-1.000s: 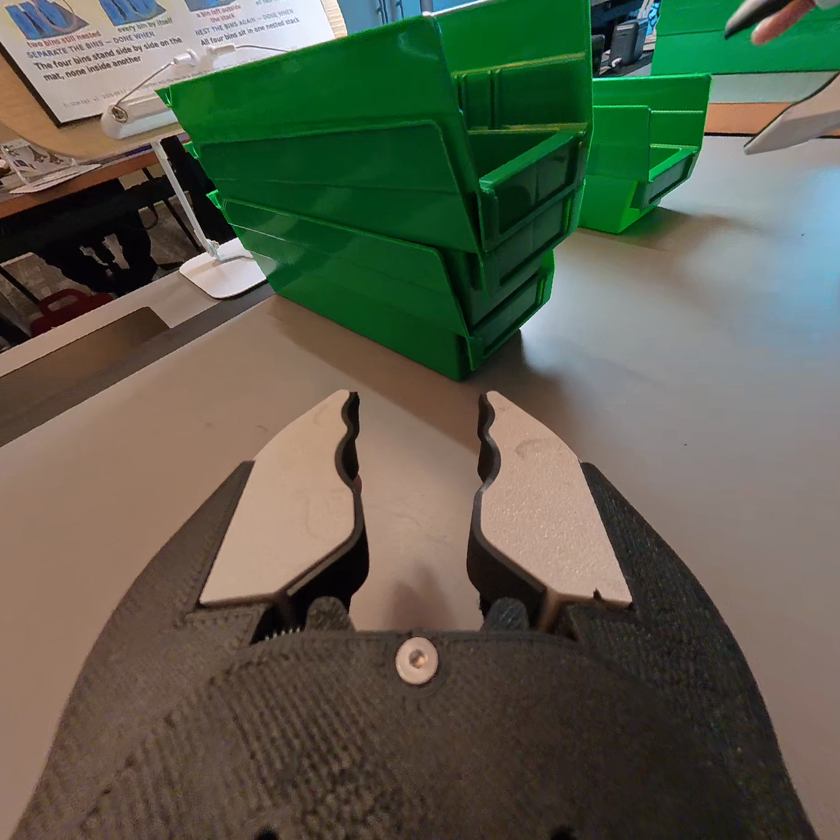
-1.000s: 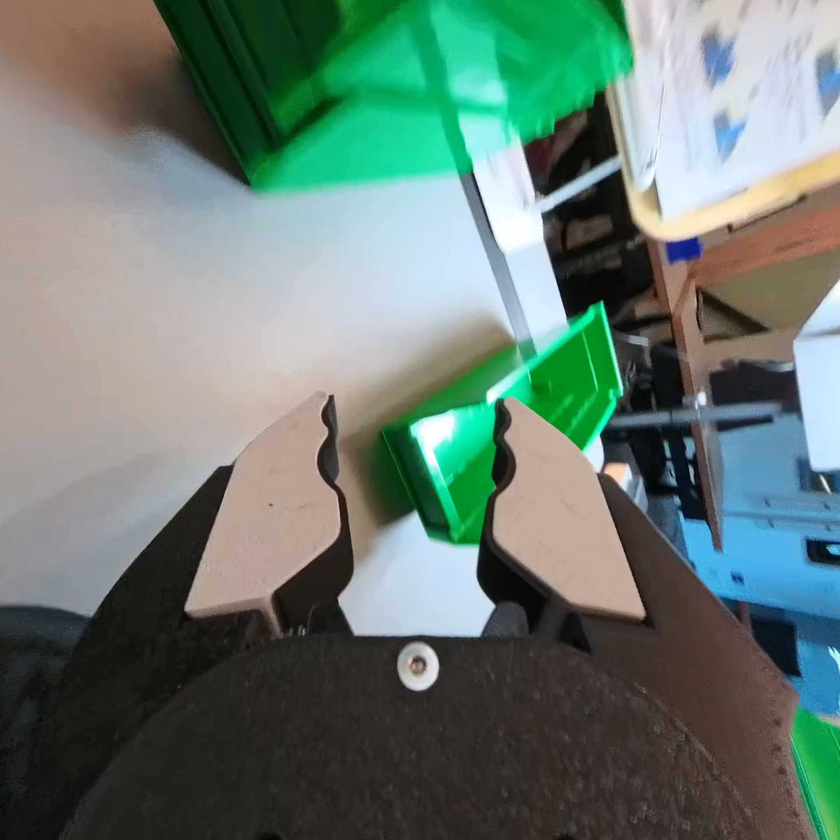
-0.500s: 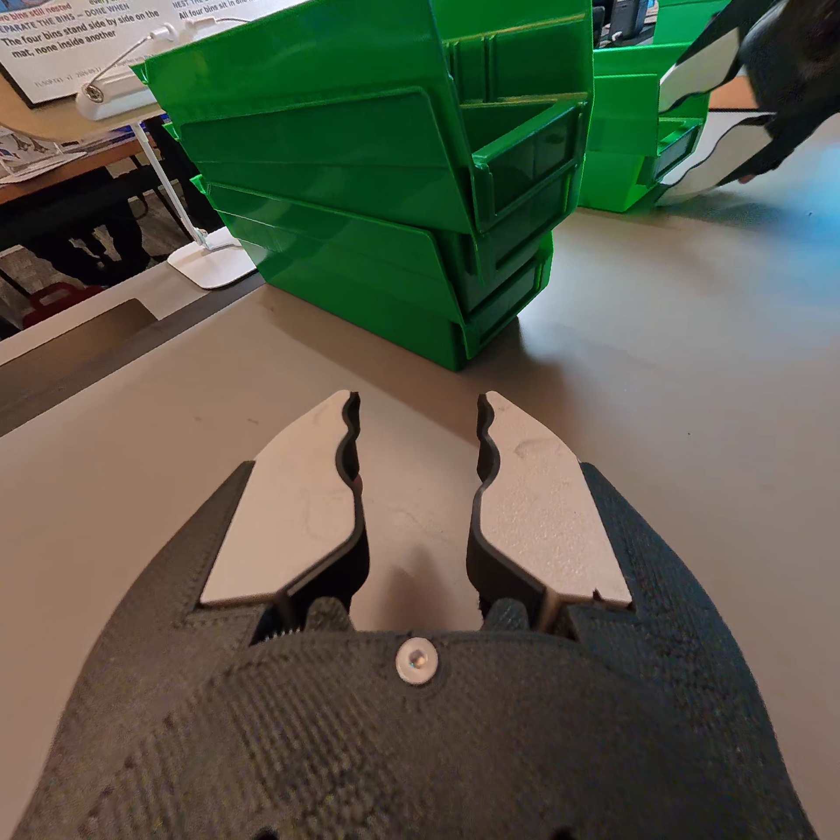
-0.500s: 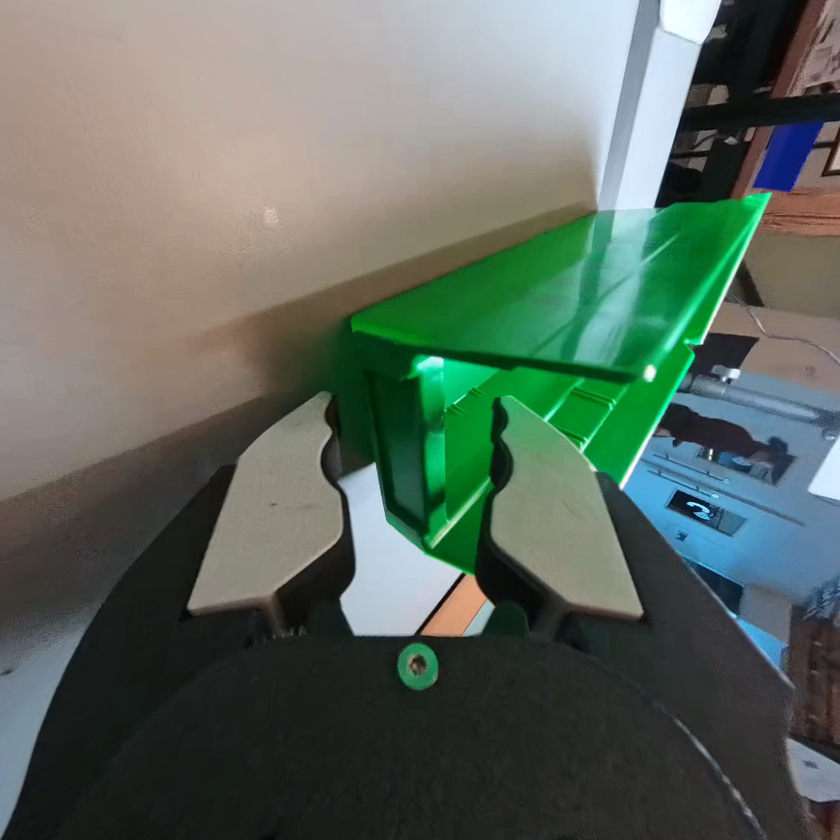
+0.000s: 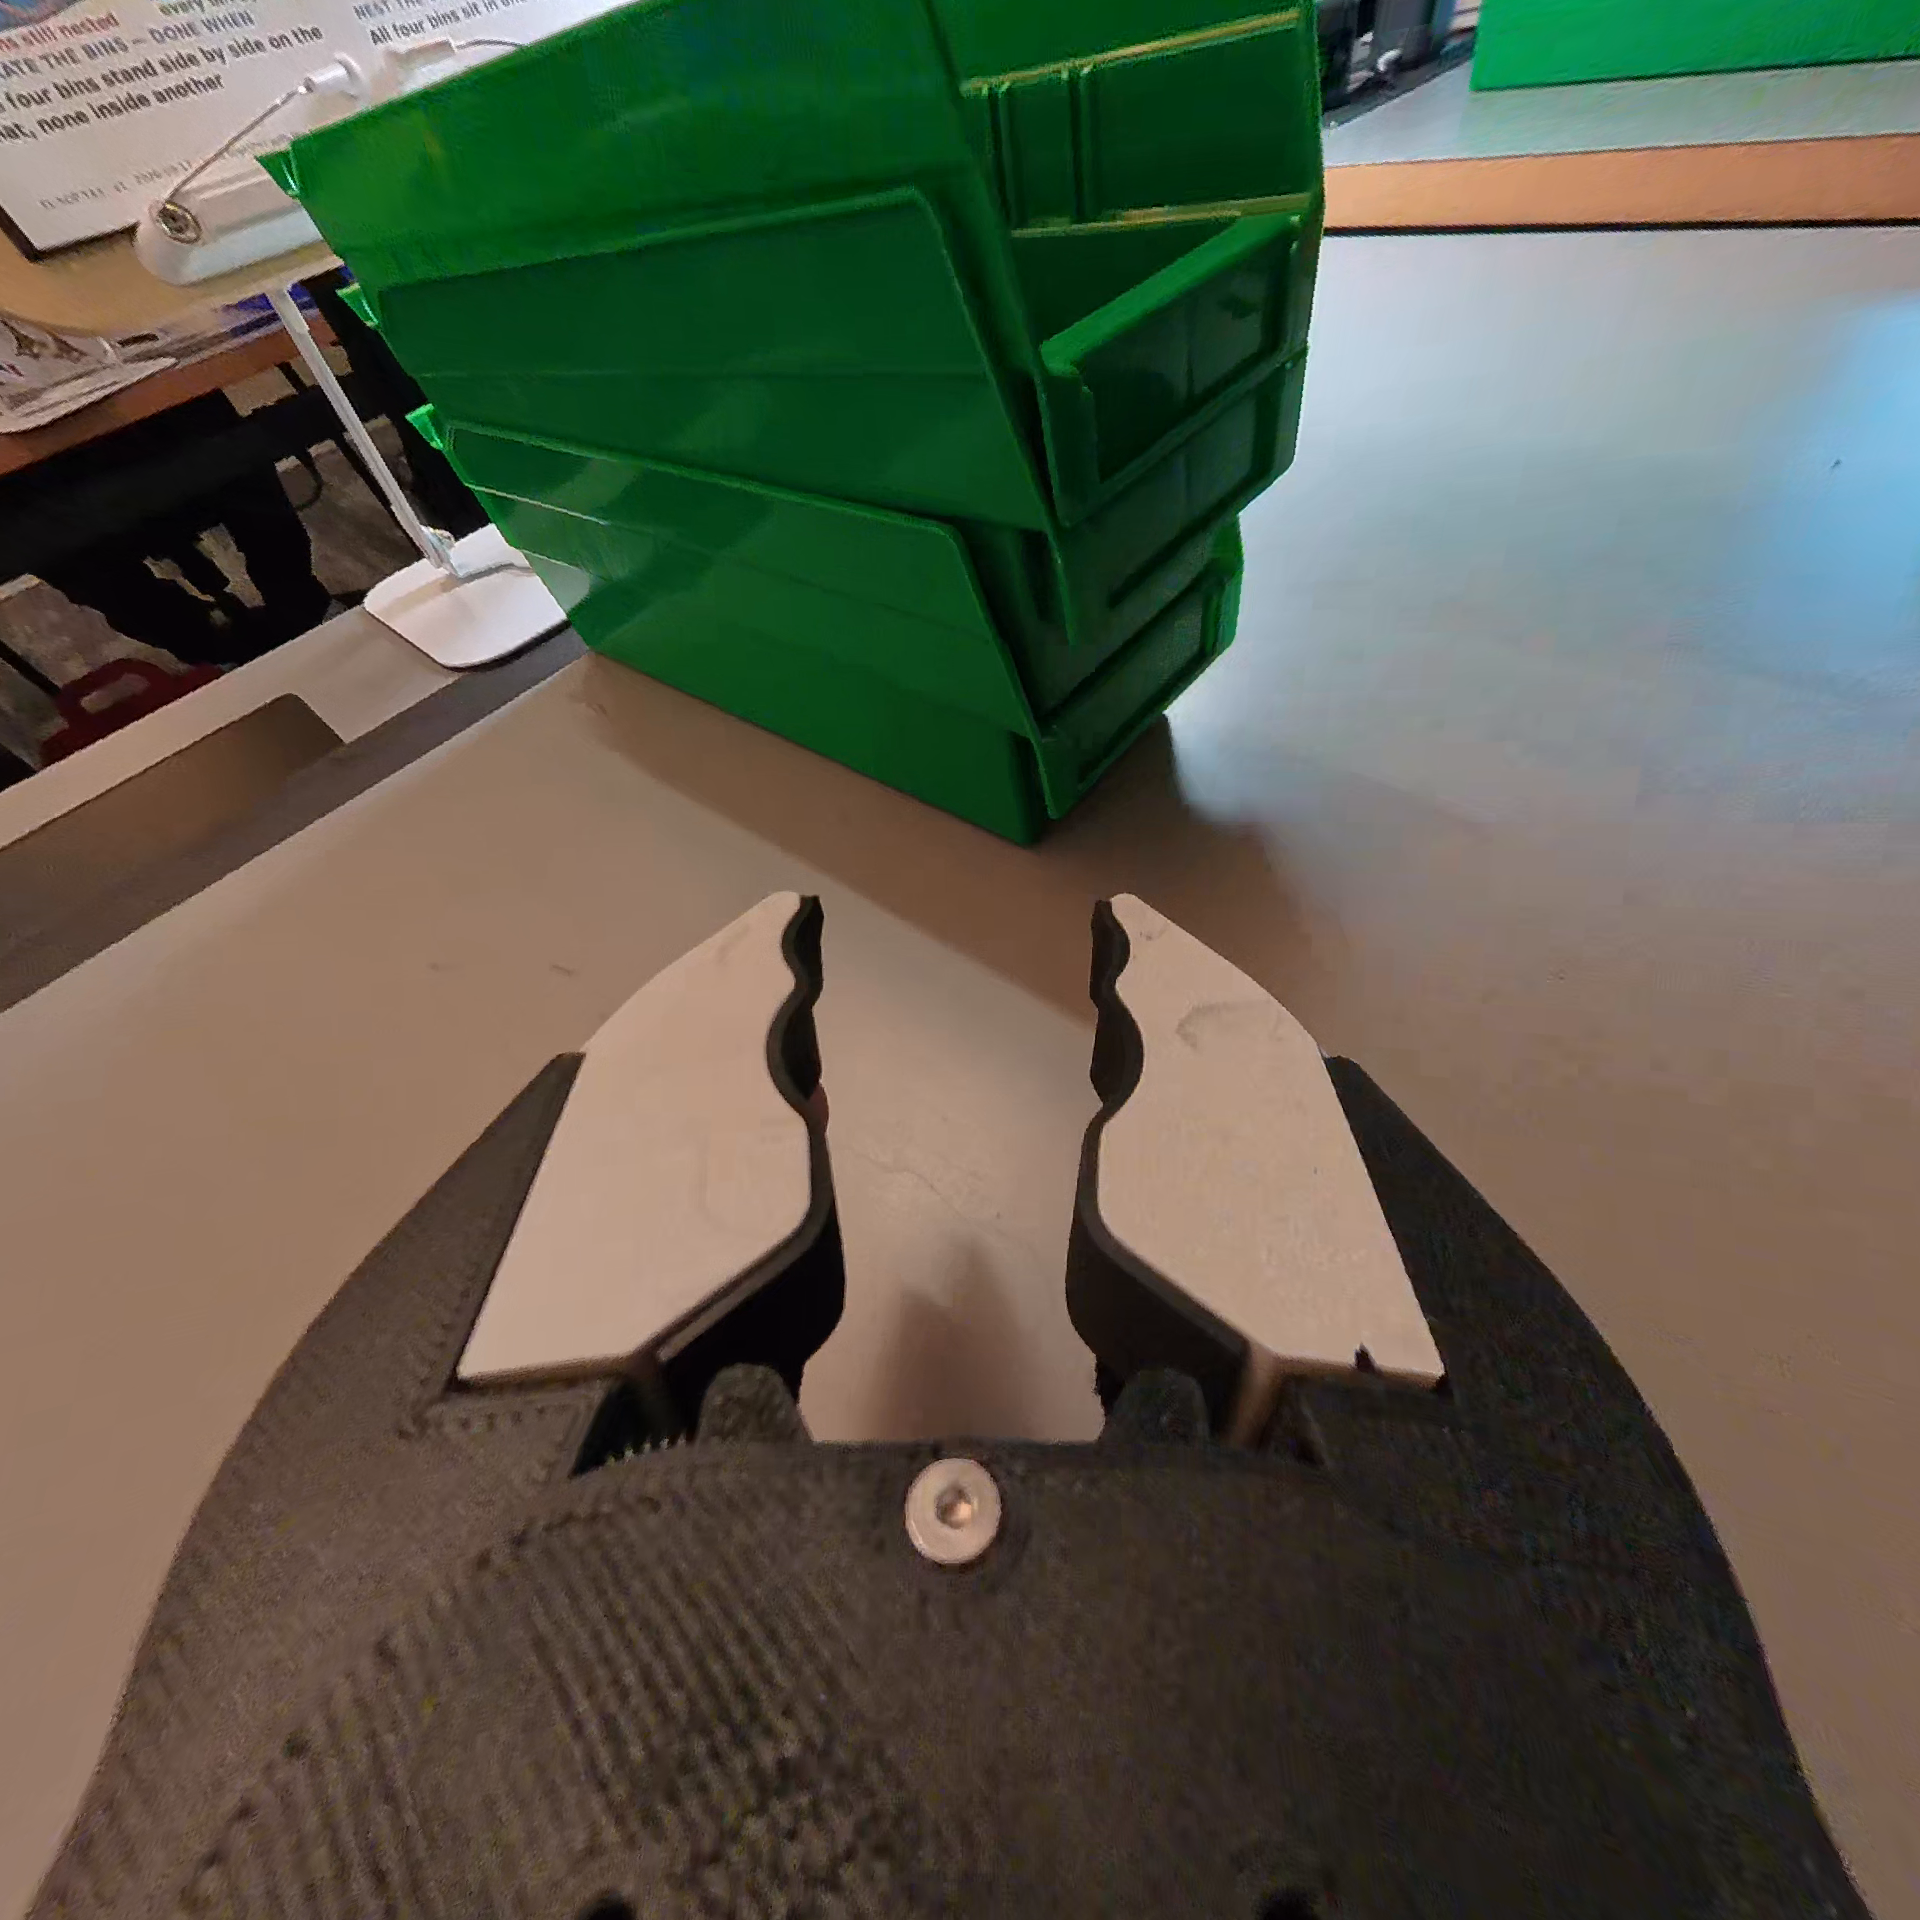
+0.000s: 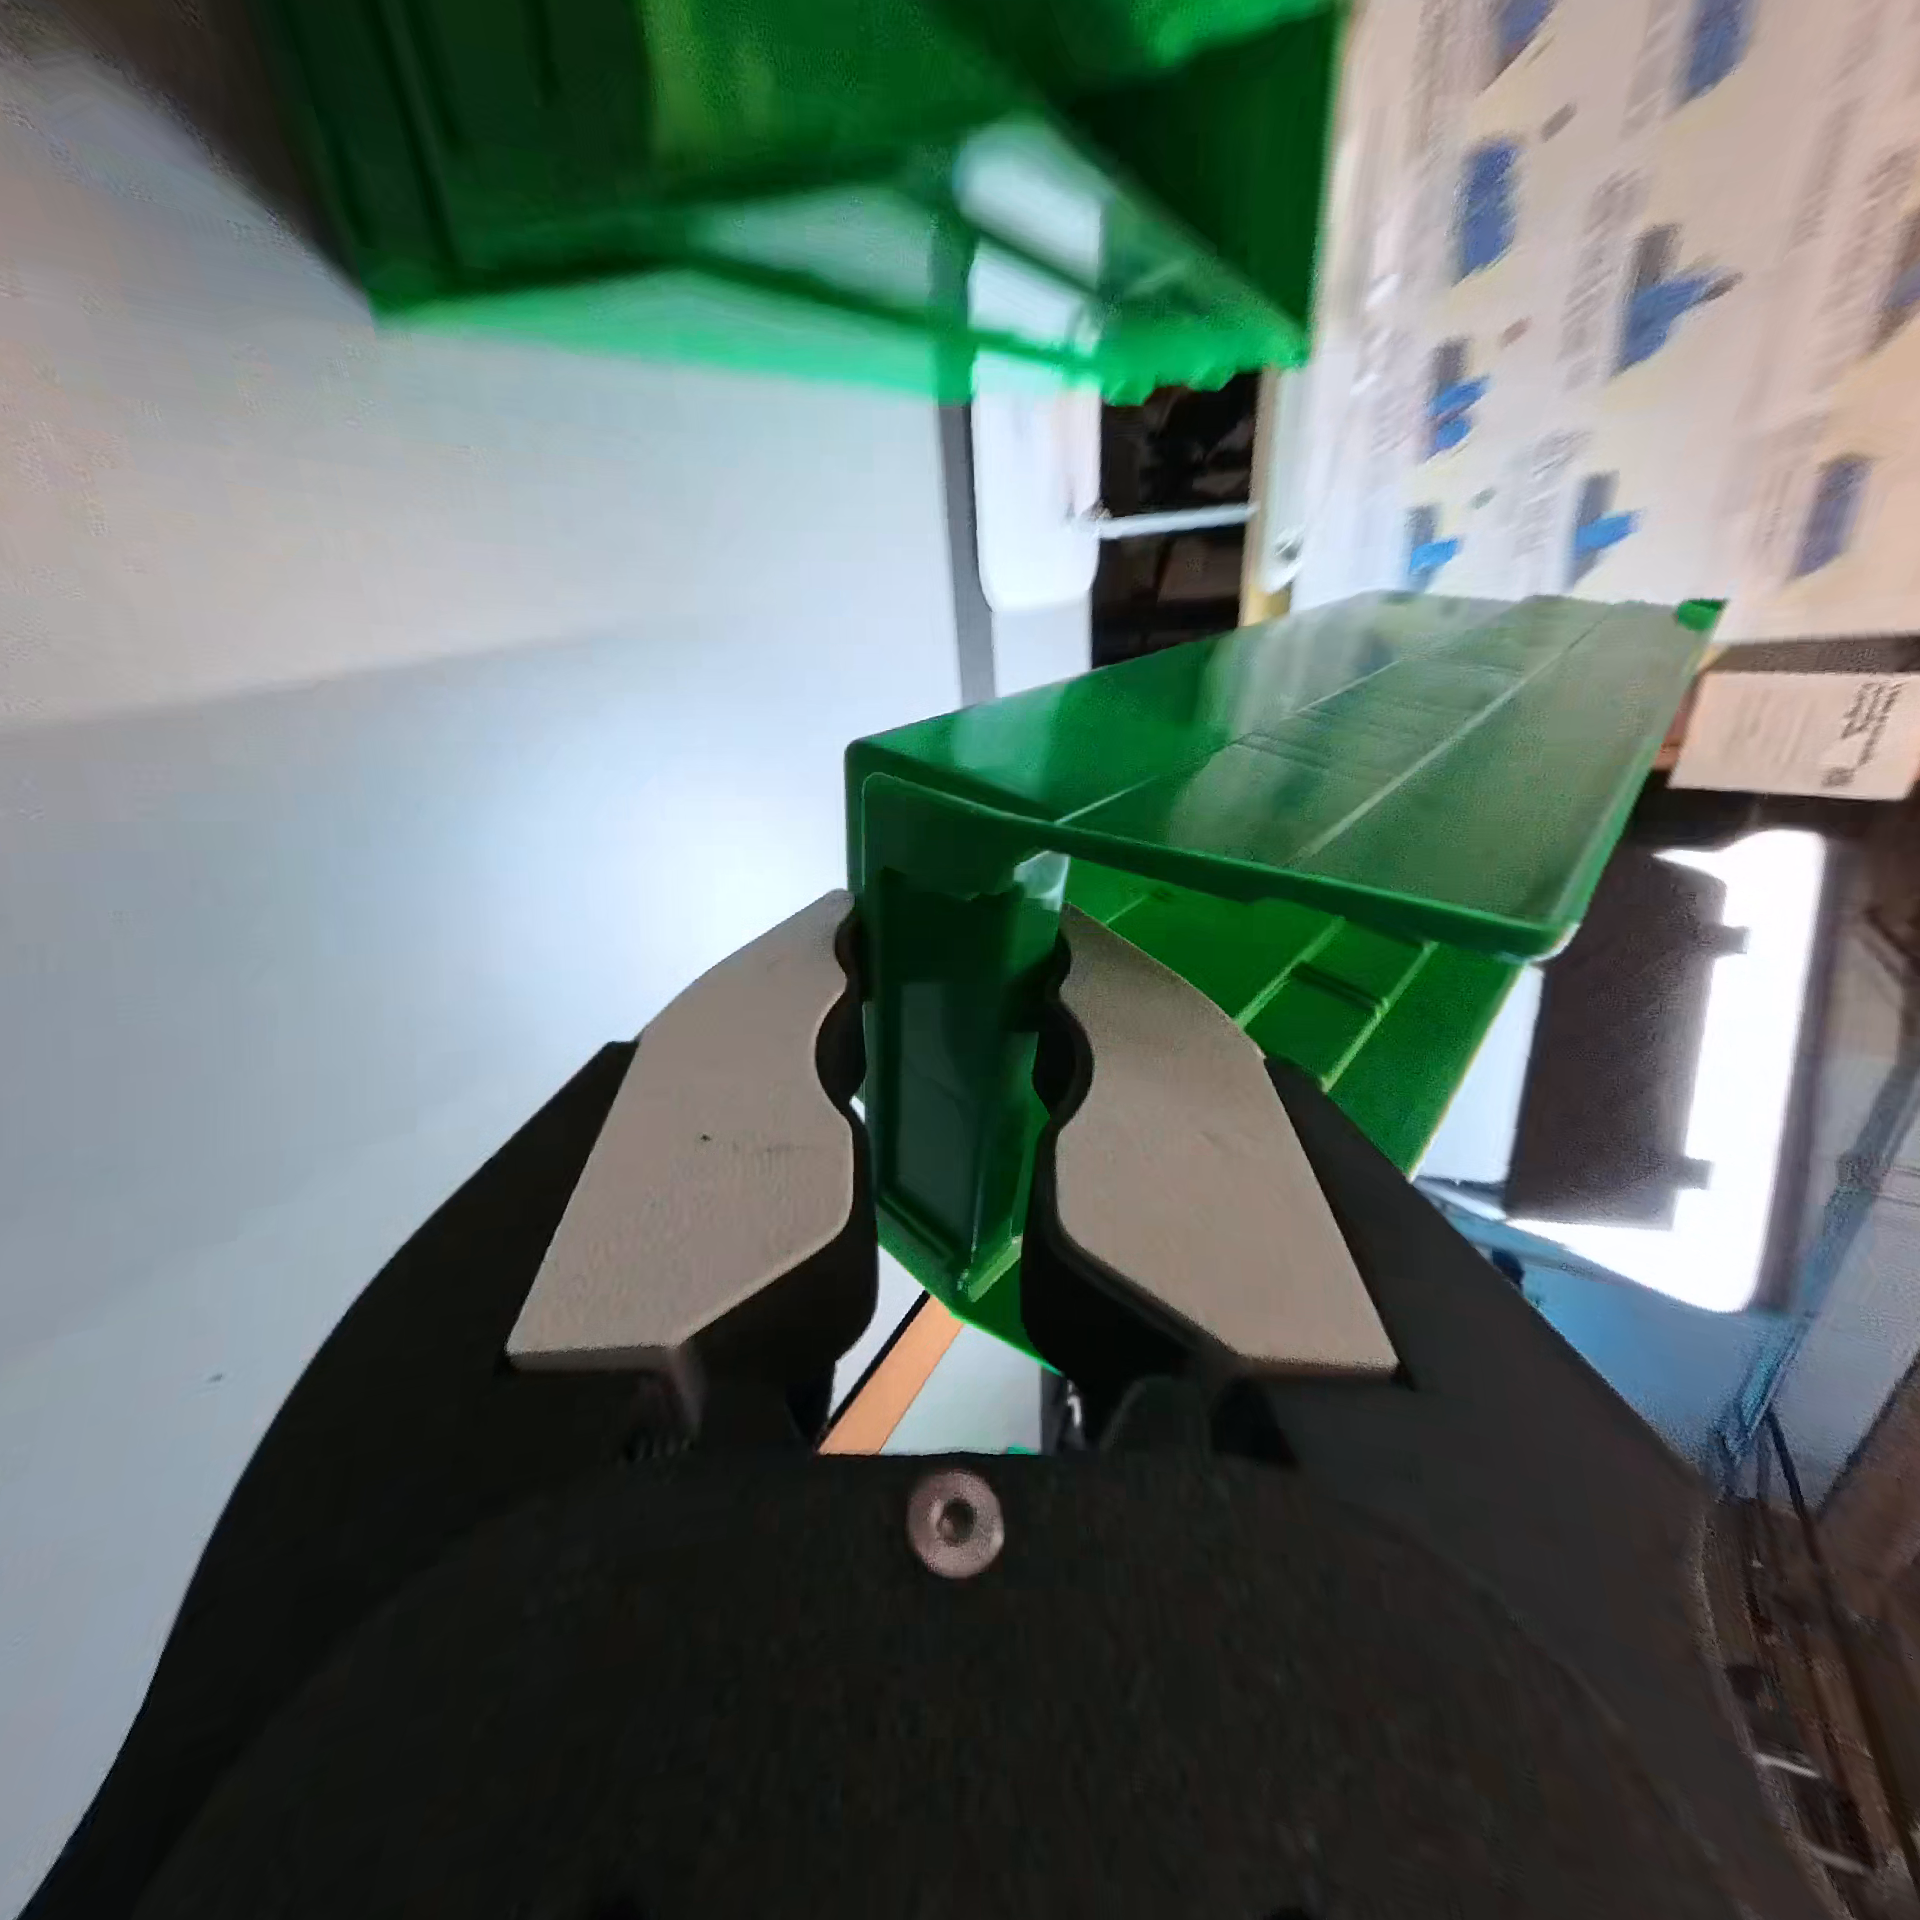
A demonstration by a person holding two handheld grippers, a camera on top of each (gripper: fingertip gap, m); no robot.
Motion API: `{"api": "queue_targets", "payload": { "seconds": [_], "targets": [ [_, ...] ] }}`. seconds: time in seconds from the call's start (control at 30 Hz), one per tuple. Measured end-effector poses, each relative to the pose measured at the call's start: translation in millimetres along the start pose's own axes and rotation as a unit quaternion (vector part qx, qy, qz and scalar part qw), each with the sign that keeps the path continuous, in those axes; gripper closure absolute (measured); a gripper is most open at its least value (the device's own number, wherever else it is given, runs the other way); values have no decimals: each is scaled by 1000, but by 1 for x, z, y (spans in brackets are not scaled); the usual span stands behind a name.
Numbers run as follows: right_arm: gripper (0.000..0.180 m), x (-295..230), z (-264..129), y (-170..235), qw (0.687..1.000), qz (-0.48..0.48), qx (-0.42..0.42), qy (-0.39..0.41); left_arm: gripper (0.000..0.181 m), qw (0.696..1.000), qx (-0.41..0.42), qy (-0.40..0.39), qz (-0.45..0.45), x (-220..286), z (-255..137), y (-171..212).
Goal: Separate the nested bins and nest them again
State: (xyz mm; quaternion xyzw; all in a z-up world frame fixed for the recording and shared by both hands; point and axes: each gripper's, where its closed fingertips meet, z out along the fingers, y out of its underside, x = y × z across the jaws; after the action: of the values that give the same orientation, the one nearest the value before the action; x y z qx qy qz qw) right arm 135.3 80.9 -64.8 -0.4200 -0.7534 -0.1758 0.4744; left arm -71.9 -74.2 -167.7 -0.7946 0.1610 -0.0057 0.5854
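Observation:
A stack of three nested green bins (image 5: 831, 436) stands on the grey table ahead of my left gripper (image 5: 954, 914), which is open and empty, low over the table a short way in front of the stack. My right gripper (image 6: 951, 940) is shut on the front lip of a single green bin (image 6: 1351, 790) and holds it off the table; this view is rolled sideways. The stack shows blurred at the top of the right wrist view (image 6: 779, 177). The single bin is out of the left wrist view.
A white desk lamp (image 5: 457, 613) stands at the table's left edge behind the stack. An instruction poster (image 5: 156, 83) leans behind it and also shows in the right wrist view (image 6: 1662, 312). The grey table (image 5: 1558, 727) stretches right of the stack. Across from one pair of fingers to the other is roughly 30 cm.
My right gripper closed on the single bin's front lip and lifted it from its place right of the stack. My left gripper stayed open, barely moving.

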Motion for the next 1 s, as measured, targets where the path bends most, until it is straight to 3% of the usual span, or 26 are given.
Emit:
{"api": "queue_targets", "payload": {
  "seconds": [0.17,0.4,0.5,0.7,1.0],
  "targets": [
    [150,47,-29,-69,999,-1,48,17,131,1000,6,-1,2,1,-2,-3],
    [150,41,-4,-135,996,-12,51,-66,131,1000,8,3,6,3,-3,-4],
    [149,25,19,-142,994,-21,10,-102,131,1000,11,3,7,3,-4,-6],
    [147,25,40,-148,992,-60,-61,-92,131,1000,15,1,6,0,-6,-8],
    [147,34,37,-163,991,-83,-41,-98,131,1000,19,1,3,0,-7,-10]
  ]
}}
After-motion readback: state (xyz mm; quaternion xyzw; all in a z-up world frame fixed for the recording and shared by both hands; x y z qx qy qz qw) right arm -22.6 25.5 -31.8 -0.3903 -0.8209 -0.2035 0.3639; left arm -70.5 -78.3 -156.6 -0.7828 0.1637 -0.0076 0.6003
